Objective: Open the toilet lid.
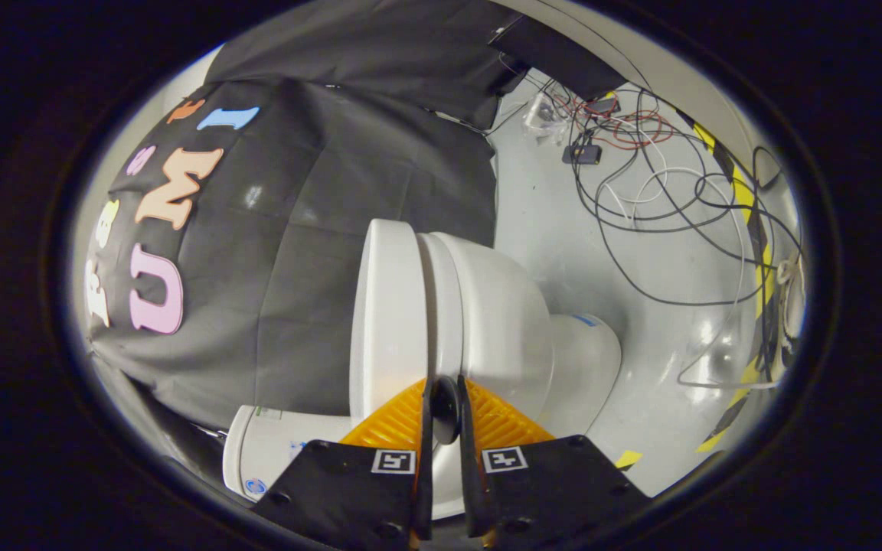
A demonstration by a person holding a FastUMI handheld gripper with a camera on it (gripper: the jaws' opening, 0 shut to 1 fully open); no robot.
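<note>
Just ahead of our gripper point(442, 398) we see the white toilet point(487, 321), turned sideways in the view. Its lid point(389, 306) lies closed against the seat point(441, 306), on the side toward the black cloth wall point(295, 252). Our gripper's fingers point(391, 428) stand nearly together with a narrow gap, their tips at the lid's near rim; we cannot tell whether they pinch it. Far to the right, loose cables point(655, 191) sprawl on the grey floor point(556, 229)

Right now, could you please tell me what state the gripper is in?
Gripper: jaws nearly together, at the edge of the toilet lid; whether they press on it cannot be told.
</note>
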